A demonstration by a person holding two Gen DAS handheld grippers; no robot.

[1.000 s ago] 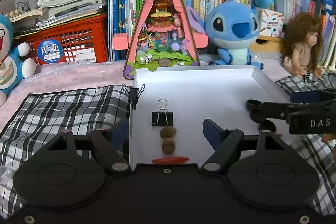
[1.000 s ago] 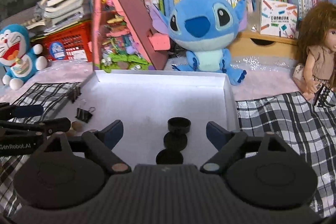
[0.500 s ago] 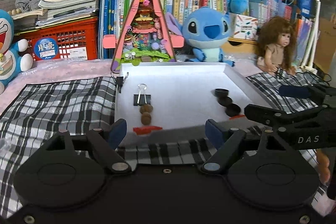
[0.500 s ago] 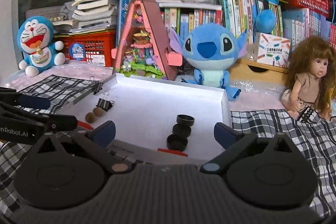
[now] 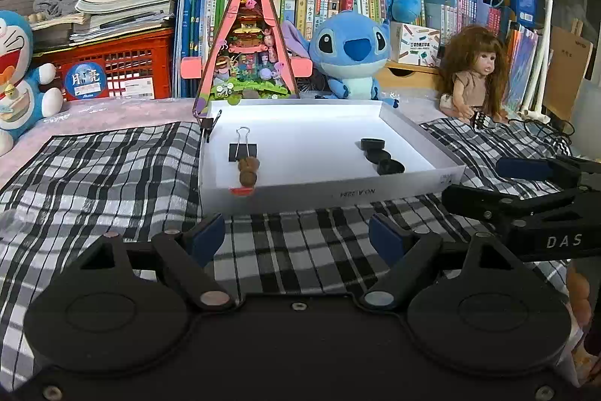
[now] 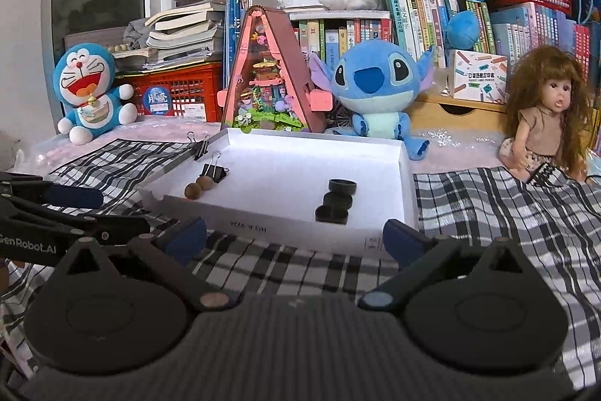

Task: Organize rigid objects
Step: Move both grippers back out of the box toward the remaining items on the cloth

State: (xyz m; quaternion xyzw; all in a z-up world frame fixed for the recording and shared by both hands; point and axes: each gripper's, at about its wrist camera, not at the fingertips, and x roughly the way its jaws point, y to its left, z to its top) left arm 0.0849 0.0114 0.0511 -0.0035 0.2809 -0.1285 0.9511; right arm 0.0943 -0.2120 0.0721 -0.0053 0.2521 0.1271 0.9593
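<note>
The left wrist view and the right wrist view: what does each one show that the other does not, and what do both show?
Only the left wrist view shows the small red piece at the near wall of the white box. Only the right wrist view shows a binder clip lying on the checked cloth outside the box. Both show the clip, two brown balls and three black caps inside.

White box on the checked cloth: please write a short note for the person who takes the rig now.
Left claw: open, empty, short of the white cardboard box. Right claw: open, empty, its jaws have just been opening.
In the box: black binder clip, two brown round nuts and a red piece in a row on the left; three black round caps in a row on the right.
Another black clip sits at the box's far left rim.
Left: perhaps only that clip.
</note>
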